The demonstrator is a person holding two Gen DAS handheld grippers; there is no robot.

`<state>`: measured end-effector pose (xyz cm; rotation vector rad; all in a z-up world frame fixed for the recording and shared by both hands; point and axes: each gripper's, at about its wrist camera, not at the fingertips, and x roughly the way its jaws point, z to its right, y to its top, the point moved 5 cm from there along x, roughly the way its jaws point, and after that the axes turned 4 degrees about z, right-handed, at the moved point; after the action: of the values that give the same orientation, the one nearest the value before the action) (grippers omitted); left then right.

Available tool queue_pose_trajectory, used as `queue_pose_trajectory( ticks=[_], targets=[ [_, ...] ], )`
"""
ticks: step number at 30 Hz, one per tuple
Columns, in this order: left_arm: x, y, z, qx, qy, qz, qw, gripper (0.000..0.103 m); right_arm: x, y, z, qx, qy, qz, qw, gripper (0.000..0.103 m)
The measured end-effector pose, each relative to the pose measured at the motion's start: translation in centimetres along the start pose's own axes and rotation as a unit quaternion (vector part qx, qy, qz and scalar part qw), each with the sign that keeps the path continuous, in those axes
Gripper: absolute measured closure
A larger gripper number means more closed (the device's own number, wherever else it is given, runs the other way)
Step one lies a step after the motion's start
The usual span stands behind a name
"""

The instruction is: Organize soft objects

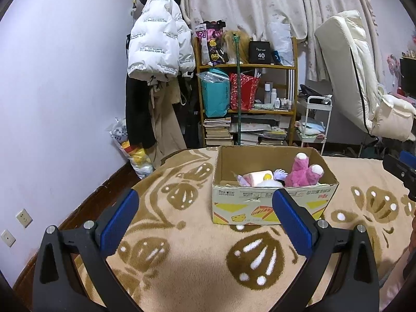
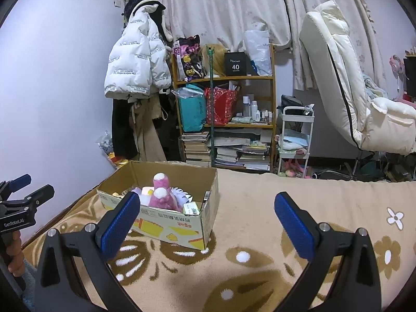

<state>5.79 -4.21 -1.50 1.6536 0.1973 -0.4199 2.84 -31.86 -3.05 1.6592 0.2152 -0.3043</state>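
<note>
An open cardboard box (image 1: 260, 205) stands on a beige blanket with brown flower patterns (image 1: 197, 254). Inside lie a pink plush toy (image 1: 304, 173), a pale pink soft item (image 1: 257, 176) and other soft toys. My left gripper (image 1: 205, 213) is open and empty, hovering above the blanket just in front of the box. In the right wrist view the box (image 2: 179, 223) sits to the left with the pink plush (image 2: 162, 197) in it. My right gripper (image 2: 208, 215) is open and empty, to the right of the box. The left gripper (image 2: 23, 200) shows at the left edge.
Behind the bed stand a wooden shelf (image 1: 247, 98) with bags, books and bottles, a white jacket on a coat rack (image 1: 156, 46), a white trolley (image 1: 314, 122) and a cream recliner (image 1: 364, 83). A bag of toys (image 1: 135, 153) sits on the floor by the wall.
</note>
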Motion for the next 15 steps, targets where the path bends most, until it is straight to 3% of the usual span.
queue_pose_trajectory(
  ticks=[15],
  targets=[
    [-0.04,-0.24,0.32,0.015,0.008,-0.004,0.9998,0.002,0.45,-0.37,0.23,-0.002,-0.001,-0.002,1.000,0.000]
  ],
)
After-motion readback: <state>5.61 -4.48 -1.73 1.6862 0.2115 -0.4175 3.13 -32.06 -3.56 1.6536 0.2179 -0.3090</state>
